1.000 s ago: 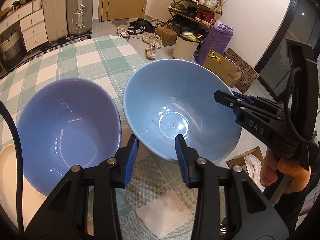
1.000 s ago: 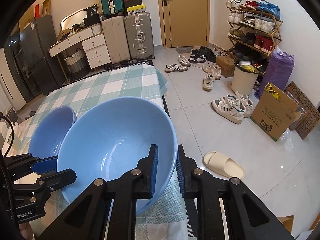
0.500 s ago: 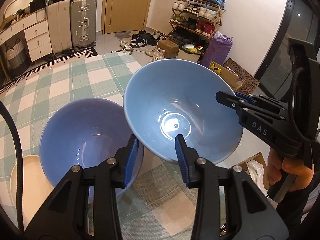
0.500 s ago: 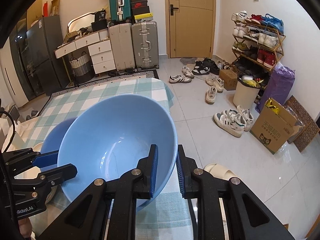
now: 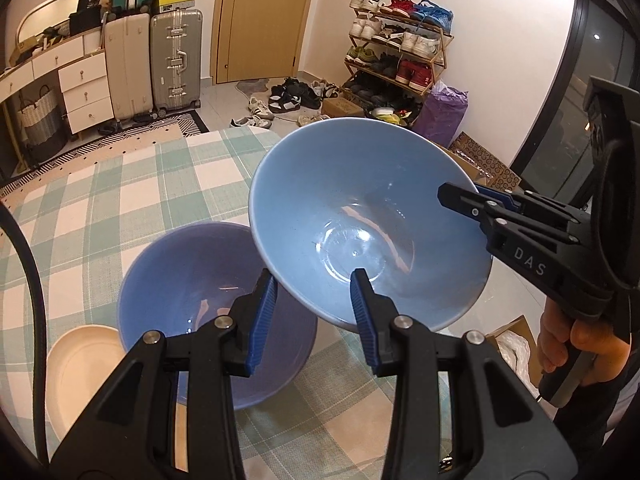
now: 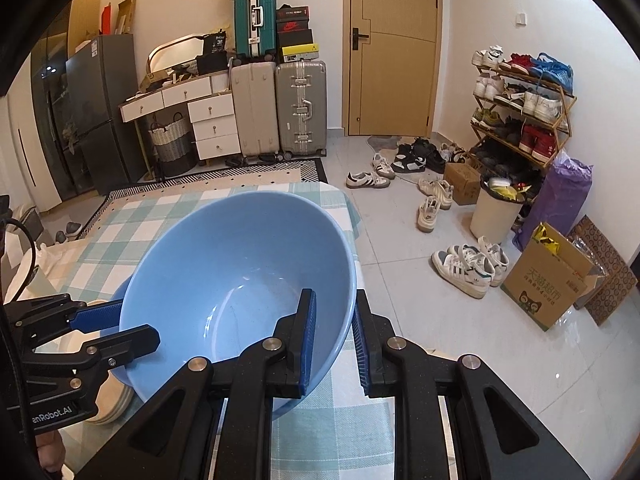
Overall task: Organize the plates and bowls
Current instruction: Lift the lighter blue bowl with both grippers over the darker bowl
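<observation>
A light blue bowl (image 5: 368,216) hangs tilted above the checked table (image 5: 120,200), held from two sides. My left gripper (image 5: 312,300) straddles its near rim, one pad outside the wall and one inside, shut on it. My right gripper (image 5: 464,196), (image 6: 334,332) is shut on the opposite rim of the light blue bowl (image 6: 240,272). In the right wrist view the left gripper (image 6: 136,322) clamps the bowl's left edge. A darker blue bowl (image 5: 192,300) rests on the cloth, partly beneath the raised one. A cream plate (image 5: 80,364) lies left of it.
A person's hand (image 5: 560,344) grips the right tool's handle. Cream plates (image 6: 112,400) are stacked near the table's front left. Beyond the table's right edge lie floor tiles with shoes (image 6: 468,268), a white bin (image 6: 496,212), a cardboard box (image 6: 548,284) and suitcases (image 6: 300,108).
Both grippers have risen with the light blue bowl and carried it left, so it now overlaps the darker bowl. More of the room and the cream plate has come into view.
</observation>
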`<action>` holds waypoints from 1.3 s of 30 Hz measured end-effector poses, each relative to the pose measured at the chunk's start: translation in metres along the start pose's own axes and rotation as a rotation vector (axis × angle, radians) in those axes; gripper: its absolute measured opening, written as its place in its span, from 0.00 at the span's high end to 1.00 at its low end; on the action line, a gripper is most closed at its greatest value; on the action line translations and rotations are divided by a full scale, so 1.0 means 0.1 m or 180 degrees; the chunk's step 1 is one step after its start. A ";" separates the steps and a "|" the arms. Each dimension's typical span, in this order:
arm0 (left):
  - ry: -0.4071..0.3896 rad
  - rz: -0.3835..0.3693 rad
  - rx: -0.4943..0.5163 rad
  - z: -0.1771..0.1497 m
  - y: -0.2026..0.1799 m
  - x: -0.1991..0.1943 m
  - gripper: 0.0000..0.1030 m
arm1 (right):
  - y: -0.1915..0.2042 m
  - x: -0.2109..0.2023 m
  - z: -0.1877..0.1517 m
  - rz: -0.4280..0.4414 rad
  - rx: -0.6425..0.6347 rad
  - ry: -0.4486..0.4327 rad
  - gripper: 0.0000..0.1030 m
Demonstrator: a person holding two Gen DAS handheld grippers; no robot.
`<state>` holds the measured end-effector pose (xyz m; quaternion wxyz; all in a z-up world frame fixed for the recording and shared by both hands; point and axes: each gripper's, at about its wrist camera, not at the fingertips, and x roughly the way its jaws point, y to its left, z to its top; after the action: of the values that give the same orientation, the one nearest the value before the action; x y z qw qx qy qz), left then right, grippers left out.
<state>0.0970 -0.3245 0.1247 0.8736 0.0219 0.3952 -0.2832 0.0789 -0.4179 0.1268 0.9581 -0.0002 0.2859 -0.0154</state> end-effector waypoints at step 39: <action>-0.0048 0.0623 -0.0161 -0.11 0.69 -0.28 0.66 | 0.81 0.43 0.07 0.0498 -0.0308 0.0101 0.81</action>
<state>0.1106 -0.2503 0.1242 0.9003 0.0362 0.3916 -0.1865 0.1213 -0.3382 0.1086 0.9506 -0.0239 0.3006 0.0733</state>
